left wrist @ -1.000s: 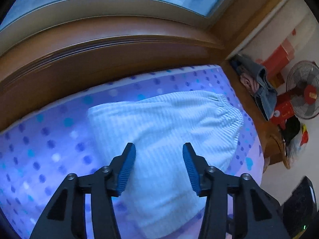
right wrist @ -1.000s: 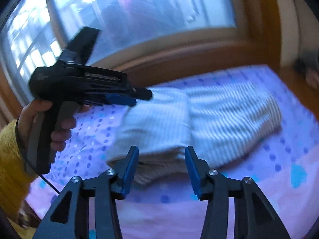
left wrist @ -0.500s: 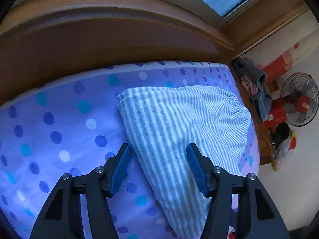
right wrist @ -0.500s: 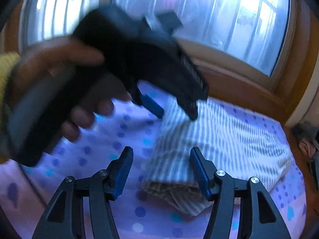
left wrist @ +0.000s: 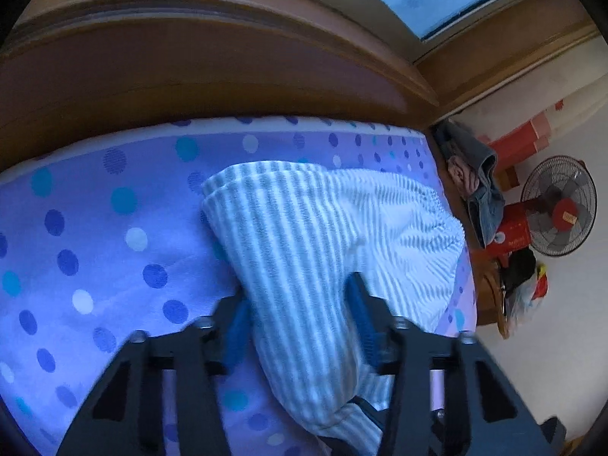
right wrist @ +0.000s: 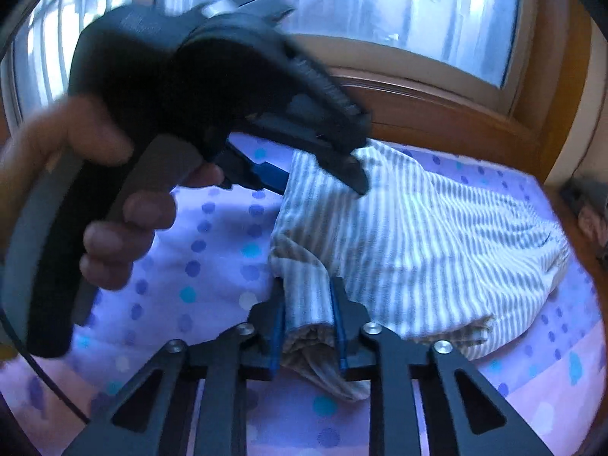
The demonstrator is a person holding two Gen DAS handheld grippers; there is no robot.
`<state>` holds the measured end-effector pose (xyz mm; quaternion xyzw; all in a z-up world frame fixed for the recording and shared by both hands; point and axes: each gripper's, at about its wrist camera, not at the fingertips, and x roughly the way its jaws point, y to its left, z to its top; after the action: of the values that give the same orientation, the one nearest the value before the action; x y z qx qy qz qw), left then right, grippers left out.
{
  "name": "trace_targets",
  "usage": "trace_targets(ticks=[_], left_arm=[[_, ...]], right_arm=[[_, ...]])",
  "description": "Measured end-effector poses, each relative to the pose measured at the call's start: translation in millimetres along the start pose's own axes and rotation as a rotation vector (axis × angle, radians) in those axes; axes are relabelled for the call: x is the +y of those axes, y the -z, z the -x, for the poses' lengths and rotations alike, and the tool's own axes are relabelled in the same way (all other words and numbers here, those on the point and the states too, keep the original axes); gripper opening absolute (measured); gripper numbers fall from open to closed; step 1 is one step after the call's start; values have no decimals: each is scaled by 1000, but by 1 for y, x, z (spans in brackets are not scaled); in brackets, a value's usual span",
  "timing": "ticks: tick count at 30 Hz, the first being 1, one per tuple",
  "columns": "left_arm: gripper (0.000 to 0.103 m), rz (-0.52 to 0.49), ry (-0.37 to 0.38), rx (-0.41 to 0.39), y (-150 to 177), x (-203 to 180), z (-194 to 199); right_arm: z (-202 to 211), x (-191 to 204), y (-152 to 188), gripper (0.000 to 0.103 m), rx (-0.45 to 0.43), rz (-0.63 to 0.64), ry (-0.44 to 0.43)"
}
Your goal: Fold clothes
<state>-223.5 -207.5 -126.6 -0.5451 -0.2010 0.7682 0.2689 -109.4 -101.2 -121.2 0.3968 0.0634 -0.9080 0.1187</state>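
Observation:
A grey-and-white striped garment [left wrist: 323,228] lies folded on the dotted purple bed sheet [left wrist: 95,247]. My left gripper [left wrist: 300,323] straddles its near left edge. Its jaws are closing, and the cloth bulges between the blue pads. The right wrist view shows the same garment [right wrist: 418,247] and, upper left, the left gripper [right wrist: 319,182] in a person's hand [right wrist: 114,228], its fingers over the far folded edge. My right gripper [right wrist: 307,332] is closing on the near corner, and a bunched roll of cloth is squeezed between its pads.
A wooden headboard [left wrist: 190,76] and a window [right wrist: 380,0] run along the far side of the bed. Past the bed's right edge are a heap of clothes [left wrist: 475,178], red boxes [left wrist: 520,144] and a standing fan [left wrist: 558,205].
Both grippers have sunk onto the garment's left side and their jaws have narrowed around the cloth. The left gripper and the hand now loom larger in the right wrist view.

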Motion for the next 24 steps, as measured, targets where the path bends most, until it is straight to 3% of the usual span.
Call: trace_targets(ticks=[4, 11, 17, 24], left_arm=[[29, 12, 1, -45, -1, -24, 13], [29, -87, -36, -107, -9, -105, 9], [29, -164, -96, -90, -24, -169, -38], [29, -244, -184, -6, -38, -219, -120]], right_arm=[[24, -31, -11, 19, -36, -84, -133], [58, -108, -27, 19, -103, -209, -340], [59, -202, -25, 18, -129, -420, -493], [29, -294, 7, 18, -135, -623, -514]])
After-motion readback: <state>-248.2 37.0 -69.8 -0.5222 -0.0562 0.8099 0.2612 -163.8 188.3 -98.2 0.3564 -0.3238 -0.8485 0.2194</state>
